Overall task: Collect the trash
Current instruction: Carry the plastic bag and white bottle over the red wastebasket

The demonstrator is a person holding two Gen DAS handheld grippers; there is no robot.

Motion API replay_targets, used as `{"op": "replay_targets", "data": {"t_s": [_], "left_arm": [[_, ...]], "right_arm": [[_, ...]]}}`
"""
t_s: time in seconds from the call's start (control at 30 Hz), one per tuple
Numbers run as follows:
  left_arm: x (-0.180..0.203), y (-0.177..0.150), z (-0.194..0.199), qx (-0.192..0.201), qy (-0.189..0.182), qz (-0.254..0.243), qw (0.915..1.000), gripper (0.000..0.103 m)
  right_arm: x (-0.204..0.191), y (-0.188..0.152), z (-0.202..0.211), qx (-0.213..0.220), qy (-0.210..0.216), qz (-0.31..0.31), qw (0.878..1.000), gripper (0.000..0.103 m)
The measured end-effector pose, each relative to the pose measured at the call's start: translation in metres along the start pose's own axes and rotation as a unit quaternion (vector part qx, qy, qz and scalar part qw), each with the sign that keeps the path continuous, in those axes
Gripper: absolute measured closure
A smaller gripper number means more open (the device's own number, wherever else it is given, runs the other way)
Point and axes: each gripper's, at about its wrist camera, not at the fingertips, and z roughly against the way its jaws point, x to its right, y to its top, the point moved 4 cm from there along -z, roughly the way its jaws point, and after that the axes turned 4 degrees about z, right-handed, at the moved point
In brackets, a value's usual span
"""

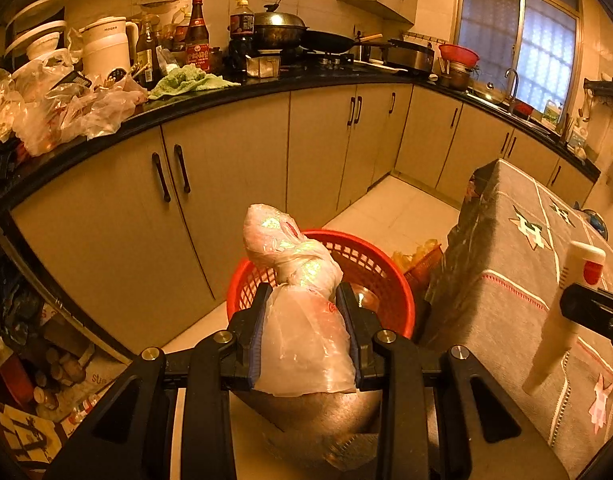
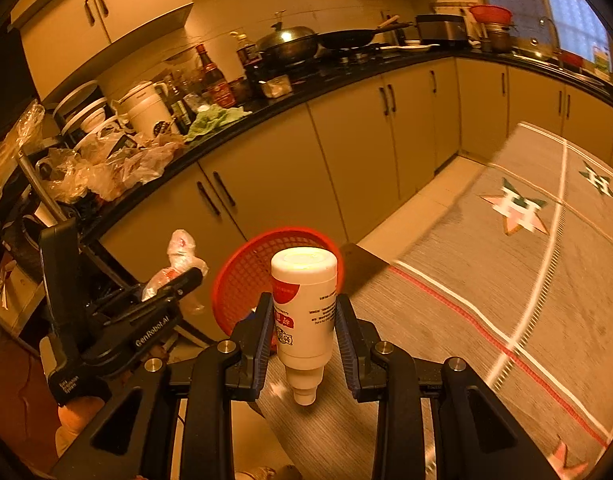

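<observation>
1. Left hand-held gripper [image 1: 304, 320] is clamped on a crumpled plastic bag [image 1: 302, 308], its pads pressing the bag's lower bulge from both sides. The knotted upper part sticks up and forward, beyond the fingertips.
2. Right hand-held gripper [image 2: 304, 330] is clamped on a white bottle [image 2: 304, 312] with a red label. The bottle's long axis runs along the fingers, flat bottom pointing away and narrow cap end hanging back toward the person.
3. A red basket [image 1: 390, 276] sits on the floor straight ahead of and below both grippers. In the left wrist view the bag already overlaps the basket's near rim; in the right wrist view the basket lies just past the bottle's far end.
4. Judging by that, the left hand looks the nearer of the two, and the bag seems likely to go in first. Each drop depends on carrying the item forward over the opening before the jaws part.
5. A cloth-covered table [image 1: 518, 280] stands close on the right of the basket, with the bottle hanging over its edge. Whether the bottle would clear the basket rim on release cannot be told.
6. Farther off, the counter [image 1: 234, 92] carries more loose plastic bags [image 1: 66, 108] at its left end, beside bottles, a kettle and pans, possibly more trash to gather.
</observation>
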Motion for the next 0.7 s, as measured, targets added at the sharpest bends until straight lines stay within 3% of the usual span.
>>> {"op": "replay_targets", "data": {"t_s": [0.7], "left_arm": [[-0.007,0.017,-0.033,-0.003,0.013,-0.025,0.9996,0.072]], "right_arm": [[-0.020,0.033,-0.065,-0.016,0.030,-0.004,0.999,0.070]]}}
